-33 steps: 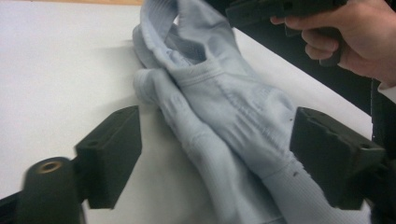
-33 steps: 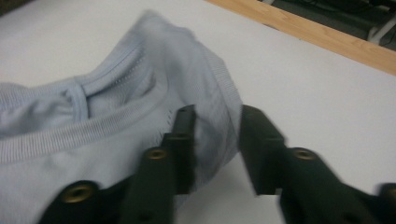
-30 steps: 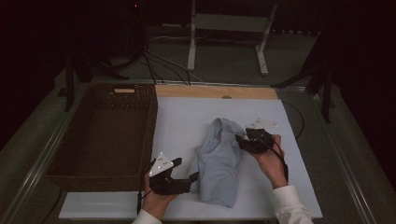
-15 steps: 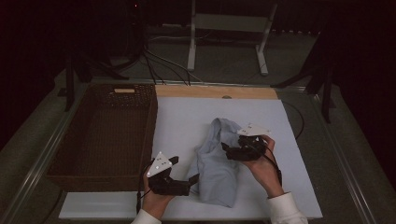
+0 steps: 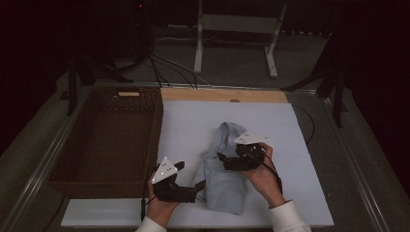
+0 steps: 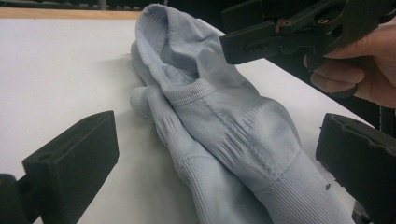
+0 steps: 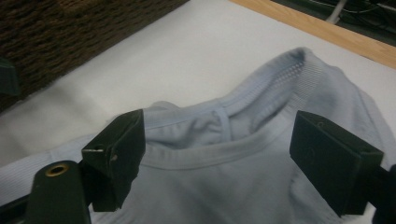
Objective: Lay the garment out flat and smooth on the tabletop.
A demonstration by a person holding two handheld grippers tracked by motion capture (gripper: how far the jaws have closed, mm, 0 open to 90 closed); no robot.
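While both grippers hang over the white mat (image 5: 193, 130), the pale blue socks (image 5: 223, 179) lie crumpled between them in the high view, well right of the wicker basket (image 5: 109, 140). The left gripper (image 5: 199, 186) rests low at the near edge of the heap, and the right gripper (image 5: 221, 158) hovers over its middle, as though each is lining up for its own end of the cloth.

From the left gripper view, its jaws stand wide, having just been opening, with the socks (image 6: 224, 130) stretching away ahead of them and nothing pinched. The right gripper (image 6: 243, 44) hangs above the far, bunched part, likely to pick that up.

From the right gripper view, the jaws are spread to either side of a ribbed cuff (image 7: 261, 93); they have just been opening, and no pad presses on the cloth. The basket (image 7: 60, 32) sits behind, probably where the socks are meant to go.
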